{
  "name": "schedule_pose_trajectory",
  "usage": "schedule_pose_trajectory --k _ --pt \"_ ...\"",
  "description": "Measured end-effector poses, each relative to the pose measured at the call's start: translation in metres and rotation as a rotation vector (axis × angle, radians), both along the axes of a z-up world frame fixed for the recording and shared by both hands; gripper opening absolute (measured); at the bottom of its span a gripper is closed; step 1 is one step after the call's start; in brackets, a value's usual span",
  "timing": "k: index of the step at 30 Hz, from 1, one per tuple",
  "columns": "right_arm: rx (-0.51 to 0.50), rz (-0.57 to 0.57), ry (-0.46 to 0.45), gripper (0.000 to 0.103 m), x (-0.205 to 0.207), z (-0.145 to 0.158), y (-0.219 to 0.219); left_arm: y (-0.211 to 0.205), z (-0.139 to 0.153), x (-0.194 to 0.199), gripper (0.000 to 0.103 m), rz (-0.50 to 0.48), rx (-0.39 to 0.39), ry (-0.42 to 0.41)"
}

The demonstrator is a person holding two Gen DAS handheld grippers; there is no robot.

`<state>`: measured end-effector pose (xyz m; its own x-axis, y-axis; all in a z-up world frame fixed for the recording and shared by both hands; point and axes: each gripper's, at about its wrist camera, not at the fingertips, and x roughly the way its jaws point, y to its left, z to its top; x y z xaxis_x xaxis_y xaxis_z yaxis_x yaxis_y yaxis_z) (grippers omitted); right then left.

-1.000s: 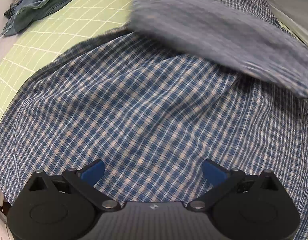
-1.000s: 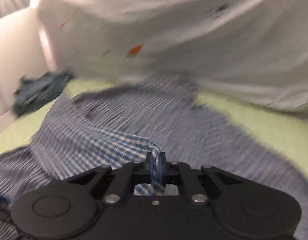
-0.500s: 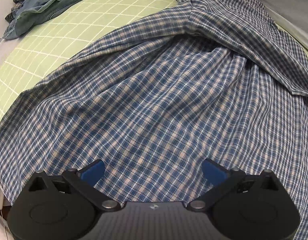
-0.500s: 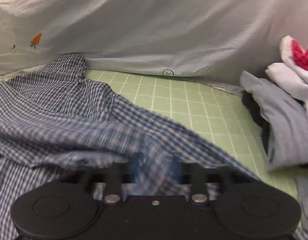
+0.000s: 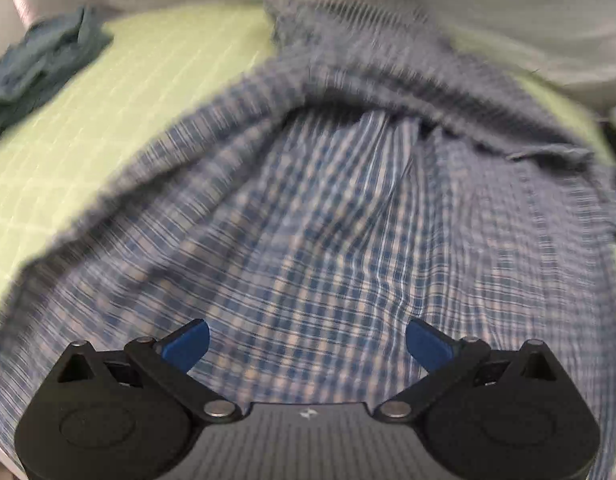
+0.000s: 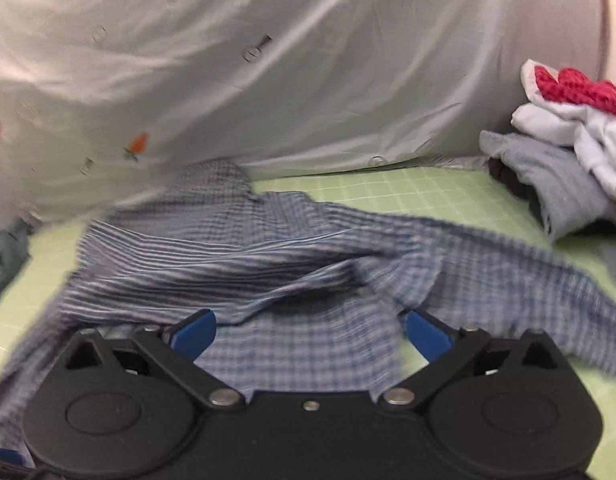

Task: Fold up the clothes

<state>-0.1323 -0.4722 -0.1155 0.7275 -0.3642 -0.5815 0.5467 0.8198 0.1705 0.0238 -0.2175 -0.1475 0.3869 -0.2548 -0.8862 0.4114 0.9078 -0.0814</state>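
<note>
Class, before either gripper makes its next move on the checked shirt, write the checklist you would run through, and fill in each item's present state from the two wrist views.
1. Right gripper has let go of the checked shirt: ok; its jaws have just been opening, cloth lies beneath, not pinched.
2. Left gripper free and open above the shirt: ok.
3. Shirt lying flat: not ok; a folded-over part forms a ridge.
4. Green mat bare beside the shirt: ok.
5. Other clothes clear of the shirt: ok.
6. Sleeve positions: cannot tell, both views blurred.
</note>
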Motion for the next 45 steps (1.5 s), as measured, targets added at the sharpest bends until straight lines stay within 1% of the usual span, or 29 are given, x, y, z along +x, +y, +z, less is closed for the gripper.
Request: schedule_pose_trajectory --k 2,4,5,6,9,12,15,19,20,22,24,25,27,28,29,30,31,33,35,37,39,40,42,45 --pt "0.072 0.011 -0.028 0.103 -0.002 -0.003 0.019 0.022 0.014 -0.006 0.103 -0.037 -0.011 -0.050" --pt "0.131 0.004 -0.009 0.103 0.002 -0.008 0.044 0.049 0.024 -0.021 0.103 -0.038 -0.002 -0.085" --pt "0.158 -0.001 0.006 0.103 0.005 -0.010 0.057 0.066 0.029 -0.020 0.103 -0.030 0.003 -0.098" --pt "0.164 -0.002 0.023 0.103 0.009 -0.011 0.070 0.085 0.034 -0.017 0.103 -0.020 0.006 -0.113" --pt "0.138 0.007 0.056 0.103 0.025 -0.010 0.121 0.132 0.038 0.001 0.103 0.013 0.026 -0.135" --pt "0.118 -0.008 0.084 0.103 0.042 -0.010 0.177 0.171 0.032 0.019 0.103 0.017 0.044 -0.116" --pt "0.109 -0.001 0.095 0.103 0.061 -0.011 0.228 0.200 0.026 0.037 0.103 -0.013 0.062 -0.094" --pt "0.100 0.028 0.116 0.101 0.091 -0.012 0.282 0.233 0.023 0.049 0.103 -0.054 0.084 -0.083" --pt "0.104 0.037 0.123 0.097 0.098 -0.012 0.294 0.240 0.020 0.052 0.103 -0.062 0.086 -0.077" --pt "0.121 0.055 0.127 0.095 0.109 -0.013 0.314 0.255 0.016 0.054 0.103 -0.061 0.077 -0.055" --pt "0.135 0.079 0.125 0.086 0.117 -0.015 0.329 0.269 0.012 0.056 0.103 -0.051 0.074 -0.038" --pt "0.142 0.091 0.124 0.084 0.121 -0.015 0.337 0.275 0.010 0.056 0.103 -0.051 0.079 -0.034" --pt "0.150 0.106 0.134 0.070 0.129 -0.019 0.349 0.284 0.006 0.056 0.103 -0.052 0.091 -0.029" --pt "0.160 0.113 0.139 0.066 0.133 -0.022 0.355 0.289 0.005 0.056 0.103 -0.052 0.098 -0.028" --pt "0.176 0.119 0.140 0.056 0.135 -0.025 0.359 0.293 0.004 0.056 0.103 -0.052 0.104 -0.027" --pt "0.193 0.128 0.138 0.052 0.137 -0.027 0.362 0.297 0.002 0.056 0.103 -0.052 0.110 -0.025" --pt "0.207 0.139 0.141 0.051 0.140 -0.030 0.365 0.300 0.002 0.056 0.103 -0.052 0.112 -0.023" --pt "0.229 0.159 0.151 0.044 0.147 -0.034 0.370 0.303 0.000 0.054 0.103 -0.057 0.113 -0.017" --pt "0.240 0.177 0.165 0.043 0.153 -0.038 0.375 0.304 0.000 0.053 0.103 -0.067 0.116 -0.015" --pt "0.245 0.178 0.197 0.035 0.159 -0.043 0.378 0.304 0.000 0.052 0.103 -0.074 0.117 -0.016" --pt "0.271 0.189 0.213 0.011 0.160 -0.048 0.378 0.303 0.000 0.051 0.103 -0.079 0.115 -0.017" --pt "0.289 0.195 0.209 0.006 0.159 -0.050 0.377 0.302 0.001 0.051 0.103 -0.082 0.114 -0.019" --pt "0.305 0.207 0.179 0.002 0.153 -0.047 0.373 0.299 0.002 0.051 0.103 -0.082 0.111 -0.025" --pt "0.318 0.226 0.122 0.002 0.142 -0.035 0.364 0.292 0.005 0.053 0.103 -0.071 0.101 -0.027"
